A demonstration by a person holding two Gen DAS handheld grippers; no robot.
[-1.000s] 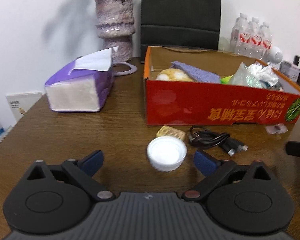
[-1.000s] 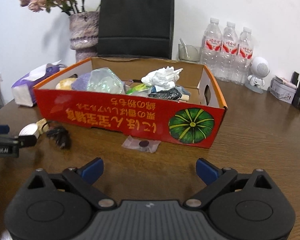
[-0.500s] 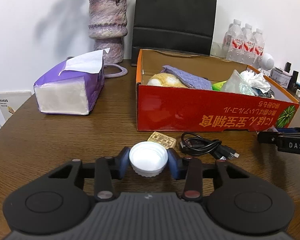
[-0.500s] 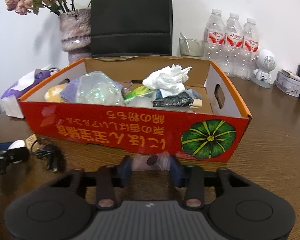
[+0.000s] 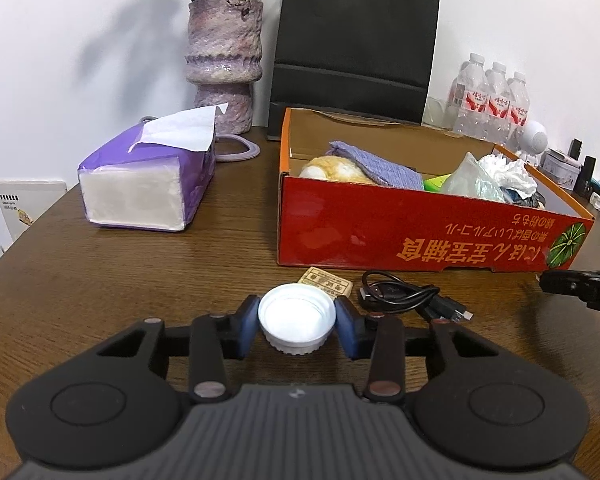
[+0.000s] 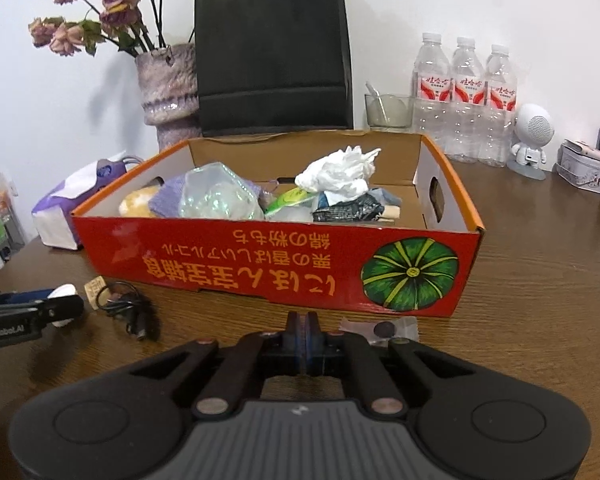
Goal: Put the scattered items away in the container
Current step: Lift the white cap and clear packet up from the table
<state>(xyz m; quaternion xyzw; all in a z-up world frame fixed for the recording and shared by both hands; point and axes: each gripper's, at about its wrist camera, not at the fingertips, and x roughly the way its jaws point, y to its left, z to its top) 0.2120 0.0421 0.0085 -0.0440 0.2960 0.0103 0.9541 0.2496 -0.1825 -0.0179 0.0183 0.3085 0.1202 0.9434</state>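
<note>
The red cardboard box (image 5: 420, 236) (image 6: 260, 260) stands on the brown table and holds several items. My left gripper (image 5: 297, 322) is shut on a white bottle cap (image 5: 297, 320), held just above the table in front of the box. A small tan packet (image 5: 326, 284) and a black cable (image 5: 404, 298) lie ahead of it. My right gripper (image 6: 303, 344) has its fingers pressed together with nothing between them. The clear packet with a dark disc (image 6: 384, 328) lies on the table just right of it, in front of the box.
A purple tissue pack (image 5: 148, 184) lies left of the box. A vase (image 5: 224, 60), a black paper bag (image 5: 352, 44) and water bottles (image 6: 464, 100) stand behind it. A small white robot figure (image 6: 534, 140) and a tin (image 6: 582, 168) are at the far right.
My left gripper closed on the white cap and lifted it slightly. My right gripper closed fully; the clear packet slipped out and now lies to the right of the fingers.
</note>
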